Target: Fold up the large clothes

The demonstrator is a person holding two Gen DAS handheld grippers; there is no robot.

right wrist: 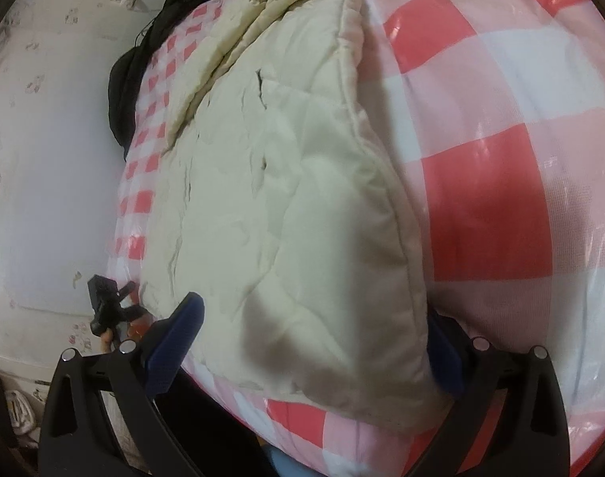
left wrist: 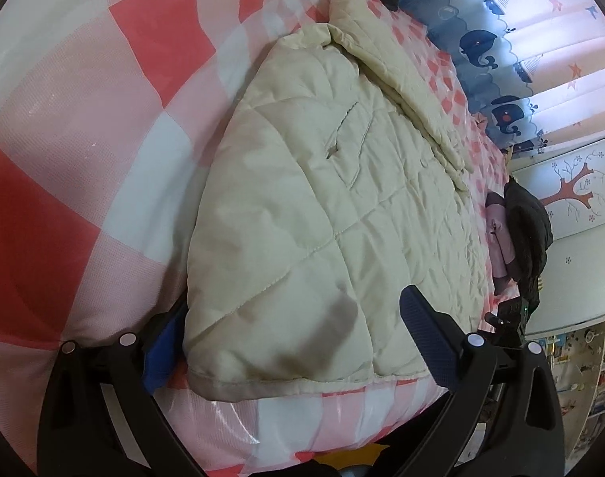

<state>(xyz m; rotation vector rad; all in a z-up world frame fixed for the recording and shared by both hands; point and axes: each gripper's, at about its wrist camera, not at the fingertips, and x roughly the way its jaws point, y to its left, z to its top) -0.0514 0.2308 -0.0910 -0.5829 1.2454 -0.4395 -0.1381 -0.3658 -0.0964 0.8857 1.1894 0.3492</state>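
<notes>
I saw the cream quilted jacket as matt, puffy cloth with stitched seams and fine wrinkles. Under it, the red-and-white checked cover looked like woven cloth beneath glossy clear plastic film that caught glare. Beside the jacket's hem, my left gripper showed matt black plastic arms, textured blue pads and shiny metal pins.

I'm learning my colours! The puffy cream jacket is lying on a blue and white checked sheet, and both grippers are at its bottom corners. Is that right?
Almost. The sheet is red, pink and white checked, not blue; both wrist views show it. The rest holds: the cream jacket lies on it, with the left gripper and right gripper straddling its bottom corners.
</notes>
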